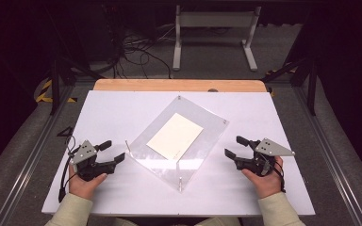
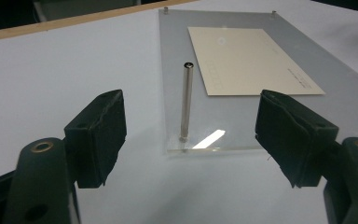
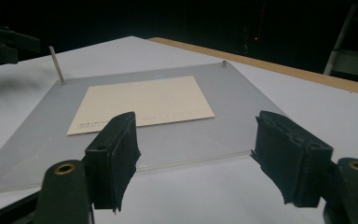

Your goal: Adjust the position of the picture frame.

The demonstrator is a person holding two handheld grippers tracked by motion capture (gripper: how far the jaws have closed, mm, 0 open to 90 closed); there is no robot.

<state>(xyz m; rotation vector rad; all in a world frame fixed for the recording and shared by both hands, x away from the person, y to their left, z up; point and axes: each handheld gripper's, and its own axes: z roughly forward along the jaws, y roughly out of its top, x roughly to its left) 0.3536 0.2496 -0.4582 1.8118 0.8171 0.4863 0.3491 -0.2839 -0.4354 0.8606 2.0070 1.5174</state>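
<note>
We have both grippers resting low on the white worktop (image 1: pixel 122 108), one on each side of a clear acrylic plate (image 1: pixel 207 141) that lies flat and turned diamond-wise between them. A cream card (image 1: pixel 175 135) lies at the middle of the plate, and thin metal posts stand at its corners.

The left gripper (image 1: pixel 112 151) has its jaws apart with nothing between them. Seen along them in the left gripper view, the nearest post (image 2: pixel 185 102) stands upright straight ahead, centred in the gap, on the plate's near corner just beyond the fingertips. Its long axis is vertical, so we judge that a level approach with the jaws closing from either side would suit it.

The right gripper (image 1: pixel 235 147) also stands apart and empty. The plate's straight edge (image 3: pixel 191 158) runs across just ahead of its jaws, near but not touching.

The left gripper looks the nearer to a post, so we expect it to lead.

Beyond the worktop's wooden far edge (image 1: pixel 179 85) the room is dark, with cables and a white frame (image 1: pixel 214 35) on the floor.
</note>
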